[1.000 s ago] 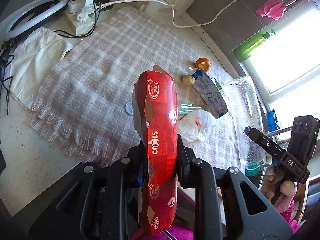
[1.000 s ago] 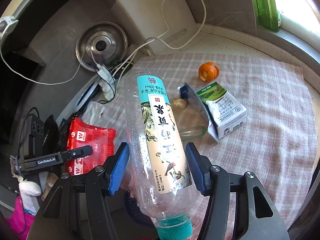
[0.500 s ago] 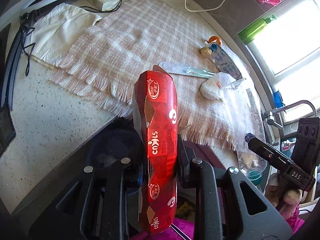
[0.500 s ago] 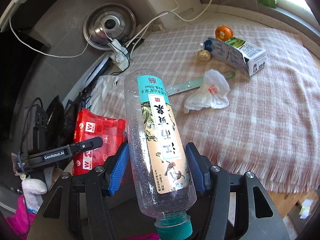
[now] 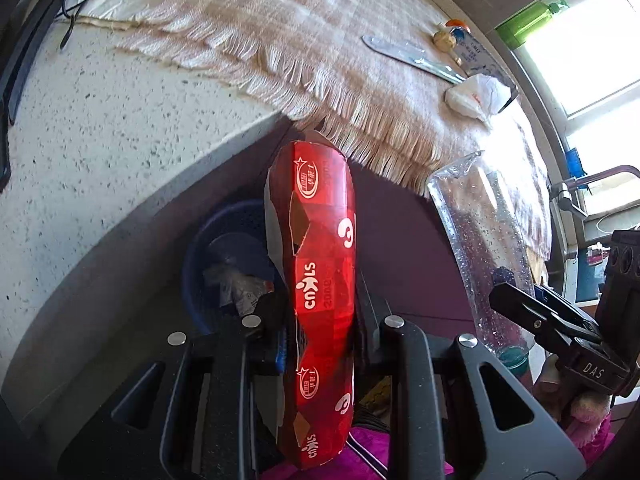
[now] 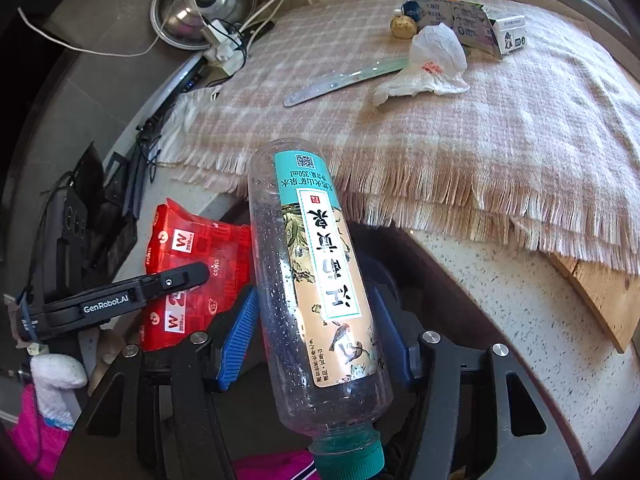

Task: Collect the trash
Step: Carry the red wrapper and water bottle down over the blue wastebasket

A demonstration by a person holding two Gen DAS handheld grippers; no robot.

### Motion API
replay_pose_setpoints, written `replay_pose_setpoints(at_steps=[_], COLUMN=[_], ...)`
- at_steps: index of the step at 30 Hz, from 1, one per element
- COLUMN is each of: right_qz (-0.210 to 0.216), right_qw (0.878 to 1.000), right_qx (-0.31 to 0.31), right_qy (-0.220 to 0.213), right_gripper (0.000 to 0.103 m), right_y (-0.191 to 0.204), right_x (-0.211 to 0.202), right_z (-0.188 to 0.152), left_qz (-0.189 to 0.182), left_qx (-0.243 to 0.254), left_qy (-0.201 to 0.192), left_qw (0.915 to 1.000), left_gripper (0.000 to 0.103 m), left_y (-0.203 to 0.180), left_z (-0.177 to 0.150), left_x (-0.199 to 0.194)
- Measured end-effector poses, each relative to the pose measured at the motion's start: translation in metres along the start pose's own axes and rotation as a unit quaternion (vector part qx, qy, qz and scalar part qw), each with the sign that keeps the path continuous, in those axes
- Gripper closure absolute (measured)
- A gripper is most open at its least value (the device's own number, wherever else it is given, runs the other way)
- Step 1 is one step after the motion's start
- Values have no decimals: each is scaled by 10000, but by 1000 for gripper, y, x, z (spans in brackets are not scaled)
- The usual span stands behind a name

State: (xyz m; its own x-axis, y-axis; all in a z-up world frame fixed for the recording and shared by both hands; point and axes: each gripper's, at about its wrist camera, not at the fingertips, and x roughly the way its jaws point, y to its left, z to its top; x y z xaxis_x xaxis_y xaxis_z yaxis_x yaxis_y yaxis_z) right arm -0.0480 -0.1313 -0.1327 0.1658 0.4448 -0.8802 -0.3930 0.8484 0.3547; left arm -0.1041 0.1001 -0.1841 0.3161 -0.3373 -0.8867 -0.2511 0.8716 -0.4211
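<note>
Left wrist view: the left gripper (image 5: 320, 328) is clenched on a flattened red carton (image 5: 320, 280), which stands lengthwise between the jaws. Behind it, at 9 o'clock, a blue bin (image 5: 208, 248) sits below the counter (image 5: 100, 152) edge, with crumpled trash inside. The fringed cloth (image 5: 300, 40) overhangs that edge at 12 o'clock. At 3 o'clock the bottle (image 5: 484, 240) hangs just beside the carton.

Right wrist view: the right gripper (image 6: 316, 332) grasps the bottle (image 6: 316, 280), cap nearest the camera. The bin is mostly hidden behind the bottle. On the cloth (image 6: 480, 128) at 1 o'clock lie a white bag (image 6: 432, 64) and a ruler (image 6: 344, 80), well apart from the fringe.
</note>
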Motion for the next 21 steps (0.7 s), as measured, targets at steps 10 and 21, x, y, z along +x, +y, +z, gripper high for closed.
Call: replay_pose_setpoints(at_steps=[10, 21], right_qz=[-118, -519], right_qw=[9987, 9952], right_qx=[-102, -233], right_qy=[492, 799], right_gripper=[46, 46], right_y=[8, 4], right_x=[46, 95], right_z=[-32, -48], left_qz=[196, 452], left_qx=[-110, -23], left_qy=[351, 556], left_qw=[9991, 9974], left_gripper=[80, 80], left_y=[21, 25], left_z=[-24, -36], left_x=[41, 82])
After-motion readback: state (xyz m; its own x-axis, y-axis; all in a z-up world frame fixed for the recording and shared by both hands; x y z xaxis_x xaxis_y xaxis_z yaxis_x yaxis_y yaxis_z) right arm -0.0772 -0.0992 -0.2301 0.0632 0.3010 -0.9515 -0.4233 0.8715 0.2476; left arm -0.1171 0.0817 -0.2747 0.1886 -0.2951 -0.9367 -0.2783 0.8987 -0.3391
